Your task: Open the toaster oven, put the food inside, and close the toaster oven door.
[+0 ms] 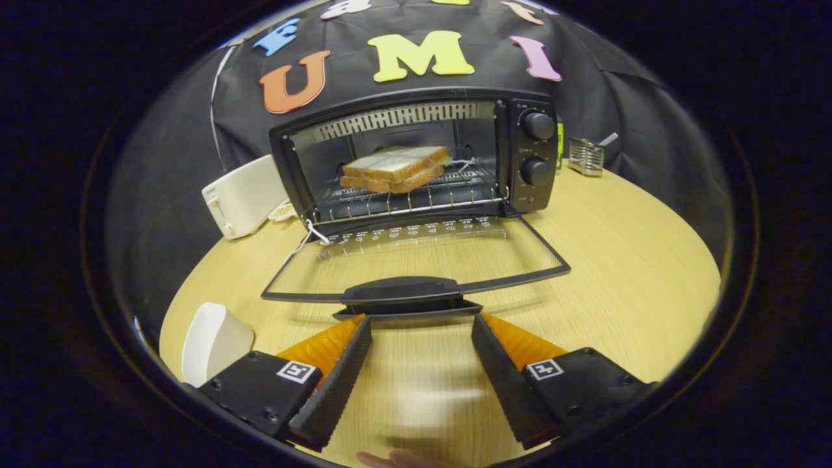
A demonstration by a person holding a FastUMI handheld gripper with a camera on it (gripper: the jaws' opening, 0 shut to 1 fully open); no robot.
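Tongs [421,325] spread wide, gripping nothing, with bare wooden worktop [637,260] showing between the 2 fingers. Seen from the camera riding on them, their tips sit just short of the toaster oven door [416,257], one tip to each side of the door handle [401,290].

That door is dropped fully open, lying nearly flat toward the tongs like a glass shelf in a dark frame. Its handle is a dark bar along the near edge, and the bar's long axis runs crosswise to the fingers, left to right. This is the relation the coming move turns on: the handle lies straight ahead and slightly above the tips, so closing looks like a matter of getting under or onto that bar and swinging it up and away toward the oven.

Beyond the door stands the toaster oven [416,156], its cavity open. The food, a sandwich [396,168] of 2 bread slices, rests on the wire rack [409,198] inside (so the loading step appears done, with only the closing left). 2 knobs [537,148] sit on the oven's right panel.

To the oven's left is a white toaster [244,195]; a small metal holder [586,156] stands to its right. A white cup [214,341] sits near the left finger.
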